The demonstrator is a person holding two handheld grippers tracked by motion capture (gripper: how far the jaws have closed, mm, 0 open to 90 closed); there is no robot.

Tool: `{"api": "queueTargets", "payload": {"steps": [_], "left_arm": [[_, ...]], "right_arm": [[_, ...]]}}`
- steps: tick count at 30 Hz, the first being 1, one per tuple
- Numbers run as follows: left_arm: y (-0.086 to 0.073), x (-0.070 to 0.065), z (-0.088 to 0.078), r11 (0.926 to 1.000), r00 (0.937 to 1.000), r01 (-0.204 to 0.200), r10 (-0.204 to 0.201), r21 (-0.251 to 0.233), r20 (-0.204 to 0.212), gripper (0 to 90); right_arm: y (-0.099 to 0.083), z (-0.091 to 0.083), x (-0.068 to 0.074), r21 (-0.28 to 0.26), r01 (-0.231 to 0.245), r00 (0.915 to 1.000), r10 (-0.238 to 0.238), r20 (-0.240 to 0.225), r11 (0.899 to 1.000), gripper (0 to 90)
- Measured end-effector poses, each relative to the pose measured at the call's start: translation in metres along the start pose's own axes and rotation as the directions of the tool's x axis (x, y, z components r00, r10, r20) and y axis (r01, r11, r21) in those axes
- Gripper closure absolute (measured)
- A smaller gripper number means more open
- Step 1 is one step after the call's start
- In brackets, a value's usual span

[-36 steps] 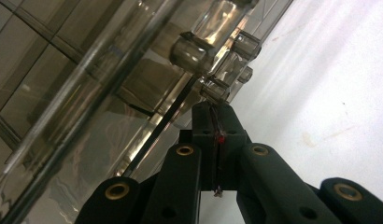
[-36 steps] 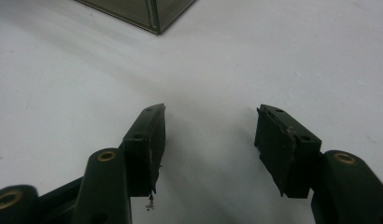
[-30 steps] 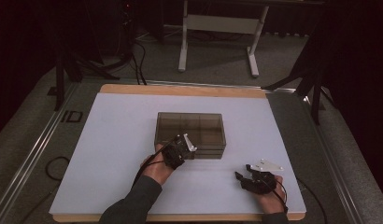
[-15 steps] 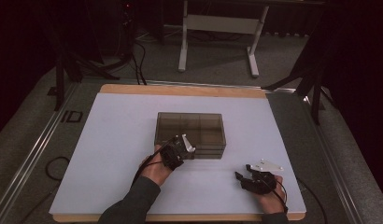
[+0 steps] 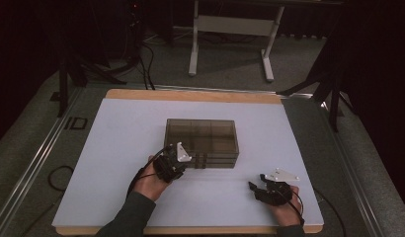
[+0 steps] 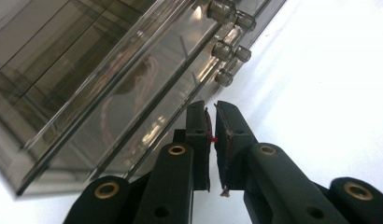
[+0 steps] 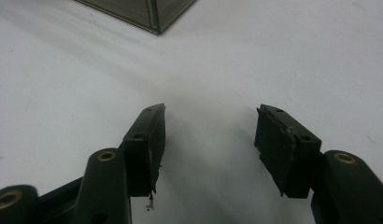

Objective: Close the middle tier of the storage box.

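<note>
Smoky translucent drawer box (image 5: 202, 142) at the middle of the white table (image 5: 111, 148), front face toward the near edge, small round knobs (image 6: 229, 46) in a cluster at the centre of that front. Drawers flush with the box.

Left gripper (image 5: 178, 165) just off the front face, left of the knobs, held in the left hand (image 5: 153, 180) with a dark sleeve (image 5: 131, 217) coming up from the near edge. Jaws nearly together in the left gripper view (image 6: 212, 140), having just been opening a crack: a thin slit between the pads, nothing in it, tips close below the lowest knob and not touching it. Released, gripping nothing.

Right gripper (image 5: 257, 190) resting near the near right corner of the table, well apart from the box, held in the right hand (image 5: 284, 210). Jaws spread wide in the right gripper view (image 7: 208, 135), bare white tabletop between them, one corner of the box far ahead. Empty.
</note>
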State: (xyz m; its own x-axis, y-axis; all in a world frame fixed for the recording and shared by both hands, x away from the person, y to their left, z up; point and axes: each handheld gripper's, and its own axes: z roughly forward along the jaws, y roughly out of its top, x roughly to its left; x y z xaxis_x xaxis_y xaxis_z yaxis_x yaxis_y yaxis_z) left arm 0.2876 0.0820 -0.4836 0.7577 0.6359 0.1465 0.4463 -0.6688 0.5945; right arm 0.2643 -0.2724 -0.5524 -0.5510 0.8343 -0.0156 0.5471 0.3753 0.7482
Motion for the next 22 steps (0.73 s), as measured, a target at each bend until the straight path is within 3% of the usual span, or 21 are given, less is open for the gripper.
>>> {"api": "queueTargets", "payload": {"steps": [6, 10, 13, 19, 20, 22], "left_arm": [[-0.026, 0.008, -0.012, 0.9985, 0.9989, 0.043, -0.043, -0.034, -0.016, 83.2], [-0.051, 0.018, -0.017, 0.9941, 0.9936, 0.100, -0.102, -0.042, -0.048, 83.2], [-0.073, 0.027, -0.022, 0.9836, 0.9834, 0.167, -0.171, -0.068, -0.061, 83.0], [-0.109, 0.036, -0.026, 0.9587, 0.9591, 0.249, -0.264, -0.138, -0.103, 80.3], [-0.109, 0.036, -0.026, 0.9587, 0.9591, 0.249, -0.264, -0.138, -0.103, 78.9], [-0.122, 0.040, -0.026, 0.9446, 0.9440, 0.283, -0.305, -0.165, -0.125, 76.5]], "right_arm": [[0.000, 0.000, 0.000, 0.001, 0.001, 1.0000, -0.001, -0.001, 1.000, 42.6], [0.000, 0.000, 0.000, 0.001, 0.002, 1.0000, -0.002, -0.001, 1.000, 42.6], [0.000, 0.000, 0.000, 0.001, 0.002, 1.0000, -0.002, 0.000, 1.000, 42.6], [0.000, 0.000, 0.000, 0.000, 0.003, 1.0000, -0.003, 0.001, 1.000, 42.6], [0.000, 0.000, 0.000, 0.000, 0.003, 1.0000, -0.003, 0.001, 1.000, 42.6], [0.000, 0.000, 0.000, 0.001, 0.001, 1.0000, -0.001, -0.001, 1.000, 42.6]]}}
